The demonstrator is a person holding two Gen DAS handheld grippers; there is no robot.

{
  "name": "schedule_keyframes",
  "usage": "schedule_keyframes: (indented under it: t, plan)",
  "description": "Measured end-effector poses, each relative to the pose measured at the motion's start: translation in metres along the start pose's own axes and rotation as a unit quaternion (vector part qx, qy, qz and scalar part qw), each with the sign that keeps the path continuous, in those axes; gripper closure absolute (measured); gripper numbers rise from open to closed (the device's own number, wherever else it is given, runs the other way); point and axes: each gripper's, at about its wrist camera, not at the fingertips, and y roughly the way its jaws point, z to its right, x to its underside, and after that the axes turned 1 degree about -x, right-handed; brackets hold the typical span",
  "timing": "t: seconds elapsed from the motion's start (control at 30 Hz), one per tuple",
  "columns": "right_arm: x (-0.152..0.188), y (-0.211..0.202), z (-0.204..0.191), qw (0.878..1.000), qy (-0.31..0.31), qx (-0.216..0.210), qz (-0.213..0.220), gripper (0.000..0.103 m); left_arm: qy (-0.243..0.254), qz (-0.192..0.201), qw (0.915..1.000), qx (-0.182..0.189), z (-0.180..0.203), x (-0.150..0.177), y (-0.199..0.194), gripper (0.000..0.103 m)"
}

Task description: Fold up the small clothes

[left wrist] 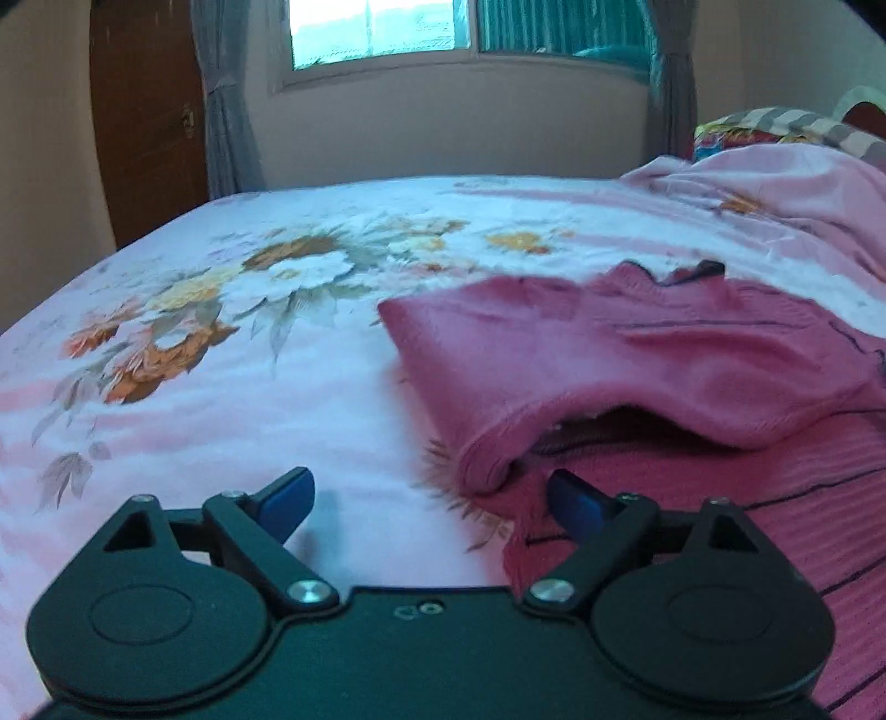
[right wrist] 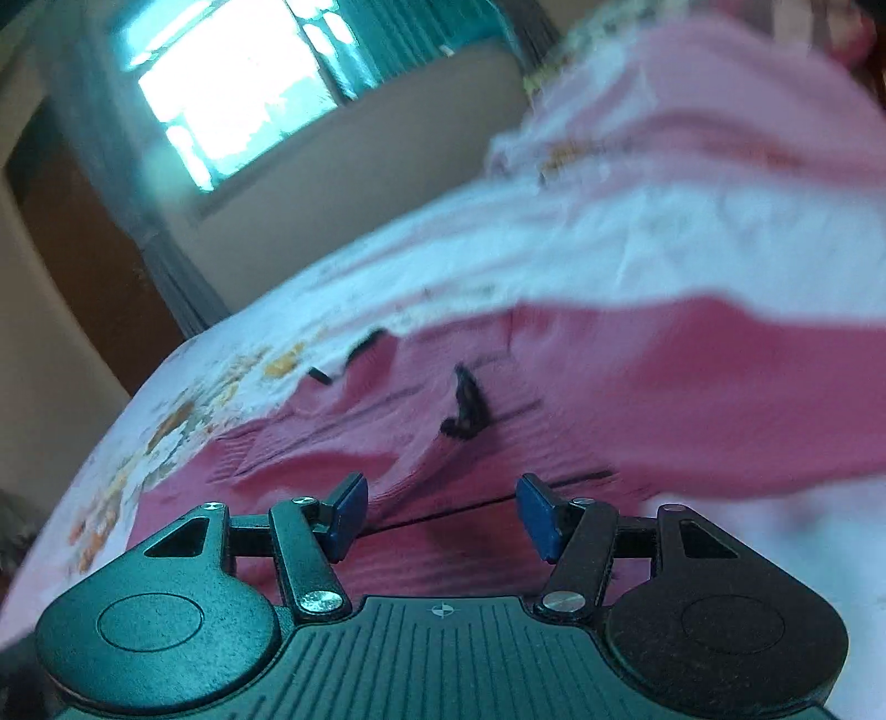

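Observation:
A dark pink knitted sweater (left wrist: 653,354) with thin black stripes lies on the flowered bed sheet (left wrist: 266,310). One sleeve is folded across its body, and the cuff (left wrist: 487,459) lies just ahead of my left gripper (left wrist: 429,498), which is open and empty, low over the sheet at the sweater's left edge. In the right wrist view, which is tilted and blurred, the sweater (right wrist: 554,399) with its black neck trim (right wrist: 468,407) fills the middle. My right gripper (right wrist: 440,515) is open and empty just above the sweater's body.
A pale pink blanket (left wrist: 803,188) and a patterned pillow (left wrist: 775,124) are piled at the far right of the bed. Beyond the bed are a wall with a window (left wrist: 382,27), grey curtains (left wrist: 227,111) and a brown door (left wrist: 147,111).

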Motion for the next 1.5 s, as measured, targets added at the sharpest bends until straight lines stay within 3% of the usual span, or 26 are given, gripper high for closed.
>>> schedule_keyframes:
  t: [0.13,0.2,0.23,0.27,0.33,0.4,0.5,0.6,0.73,0.8,0.87,0.93,1.0,1.07,1.13,1.2,1.3,1.37,1.4,1.5]
  plan:
    - [-0.006,0.022,0.01,0.999,0.03,-0.014,0.001,0.043,-0.03,0.015,0.9994,0.013,-0.018,0.003,-0.001,0.01]
    - [-0.01,0.028,0.009,1.0,0.02,-0.013,0.001,0.044,-0.046,0.0,0.9987,0.022,-0.023,0.006,0.008,0.01]
    - [-0.011,0.029,0.008,1.0,0.015,-0.013,0.002,0.054,-0.049,0.001,0.9985,0.023,-0.023,0.006,0.009,0.01]
    - [-0.012,0.03,0.007,1.0,0.003,-0.006,0.002,0.101,-0.051,0.001,0.9985,0.019,-0.024,0.006,0.01,0.01]
    - [-0.015,0.032,0.008,1.0,-0.005,0.007,-0.002,0.099,-0.06,0.004,0.9982,0.009,-0.025,0.006,0.009,0.012]
    - [-0.018,0.016,0.01,1.0,-0.009,0.007,0.025,0.099,-0.053,0.018,0.9984,-0.005,-0.023,0.006,0.004,0.012]
    - [-0.017,-0.005,0.014,0.998,-0.017,0.007,0.063,0.099,-0.042,0.01,0.9991,-0.006,-0.019,0.006,0.007,0.014]
    - [-0.006,0.021,0.026,0.999,-0.025,0.033,0.001,0.099,-0.052,0.002,0.9987,0.001,-0.023,0.007,0.009,0.013]
    - [-0.009,0.017,0.023,0.999,-0.036,0.018,0.01,0.098,-0.093,-0.001,0.9953,0.026,-0.041,0.01,0.006,0.01]
    - [-0.01,0.018,0.021,0.998,-0.048,0.03,-0.001,0.098,-0.064,-0.025,0.9963,0.052,-0.041,0.009,0.0,0.012]
    - [-0.013,0.002,0.024,0.997,-0.055,0.039,0.025,0.098,-0.055,-0.005,0.9971,0.053,-0.048,0.011,-0.02,0.017]
    - [-0.014,-0.016,0.022,0.991,-0.078,0.078,0.072,0.098,-0.053,0.021,0.9979,0.032,-0.056,0.007,-0.034,0.017]
    - [-0.018,-0.023,0.019,0.99,-0.087,0.066,0.092,0.098,-0.047,0.067,0.9963,0.027,-0.054,-0.009,-0.035,0.016]
    - [-0.018,-0.016,0.003,0.985,-0.129,0.053,0.098,0.098,-0.044,0.087,0.9941,0.047,-0.042,-0.032,-0.021,0.015]
    - [-0.019,-0.003,-0.009,0.984,-0.153,0.034,0.084,0.099,-0.056,0.096,0.9895,0.092,-0.029,-0.05,-0.002,0.021]
    - [-0.019,0.014,-0.018,0.981,-0.178,0.029,0.069,0.099,-0.053,0.087,0.9843,0.145,-0.01,-0.062,0.021,0.023]
    - [-0.015,0.04,-0.019,0.979,-0.196,0.039,0.036,0.099,-0.015,0.037,0.9924,0.117,0.009,-0.061,0.066,0.025]
    - [-0.014,0.056,-0.01,0.981,-0.183,0.053,0.019,0.099,0.003,0.0,0.9967,0.081,0.01,-0.049,0.091,0.016]
    - [-0.014,0.061,-0.007,0.983,-0.176,0.05,0.008,0.099,-0.02,-0.012,0.9955,0.091,0.003,-0.049,0.096,0.013]
    - [-0.016,0.05,-0.006,0.983,-0.176,0.043,0.02,0.098,-0.03,-0.008,0.9957,0.087,-0.005,-0.055,0.084,0.015]
